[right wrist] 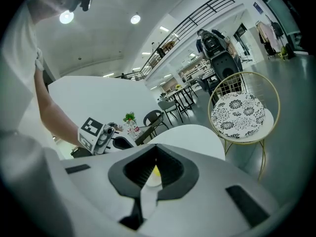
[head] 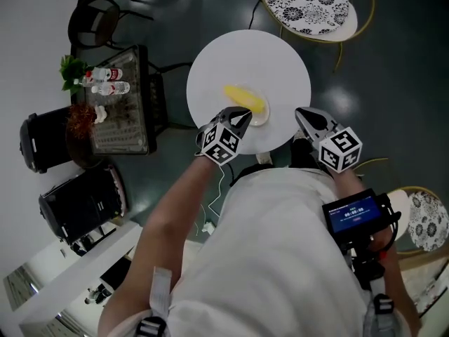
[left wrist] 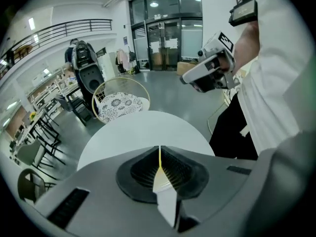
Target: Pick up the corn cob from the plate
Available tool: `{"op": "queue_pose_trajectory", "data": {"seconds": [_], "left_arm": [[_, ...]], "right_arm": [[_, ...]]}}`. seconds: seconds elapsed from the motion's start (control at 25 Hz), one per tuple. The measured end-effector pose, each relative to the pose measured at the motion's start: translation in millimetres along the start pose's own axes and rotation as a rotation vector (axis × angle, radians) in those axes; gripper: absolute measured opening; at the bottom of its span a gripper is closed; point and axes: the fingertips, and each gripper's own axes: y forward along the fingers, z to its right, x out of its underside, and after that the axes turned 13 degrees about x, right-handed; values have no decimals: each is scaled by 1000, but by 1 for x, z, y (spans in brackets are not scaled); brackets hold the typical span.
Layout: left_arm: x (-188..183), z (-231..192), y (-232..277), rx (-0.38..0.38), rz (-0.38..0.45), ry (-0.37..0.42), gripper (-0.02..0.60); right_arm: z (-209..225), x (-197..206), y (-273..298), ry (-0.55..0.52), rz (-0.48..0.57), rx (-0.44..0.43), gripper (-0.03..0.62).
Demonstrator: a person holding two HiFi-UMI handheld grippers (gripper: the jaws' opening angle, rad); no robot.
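A yellow corn cob point(head: 245, 98) lies on a small white plate point(head: 261, 118) on the round white table point(head: 280, 62). My left gripper point(head: 242, 114) hovers at the plate's near edge, jaws shut with nothing in them. Through the slit in the left gripper view point(left wrist: 159, 150) a thin strip of the corn cob point(left wrist: 159, 158) and the plate point(left wrist: 164, 182) shows beyond. My right gripper point(head: 304, 115) is at the table's near right edge, away from the plate, jaws together. In the right gripper view point(right wrist: 156, 150) the corn cob point(right wrist: 155, 171) and plate point(right wrist: 152, 180) show past them.
A patterned round stool point(head: 309, 2) stands beyond the table, and another point(head: 428, 220) at the right. To the left are a dark side table point(head: 133, 118) with bottles and a plant, a black chair point(head: 98, 20) and black appliances point(head: 42, 142).
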Motion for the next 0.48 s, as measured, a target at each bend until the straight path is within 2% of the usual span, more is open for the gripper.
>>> {"op": "queue_pose_trajectory", "data": {"seconds": [0.12, 0.32, 0.48], "left_arm": [[5, 3, 6, 30, -78, 101, 8], [9, 3, 15, 68, -148, 193, 9], [11, 0, 21, 100, -218, 303, 9]], "right_arm": [[0, 2, 0, 9, -4, 1, 6], [4, 9, -1, 29, -6, 14, 8], [8, 9, -1, 51, 6, 28, 6]]}}
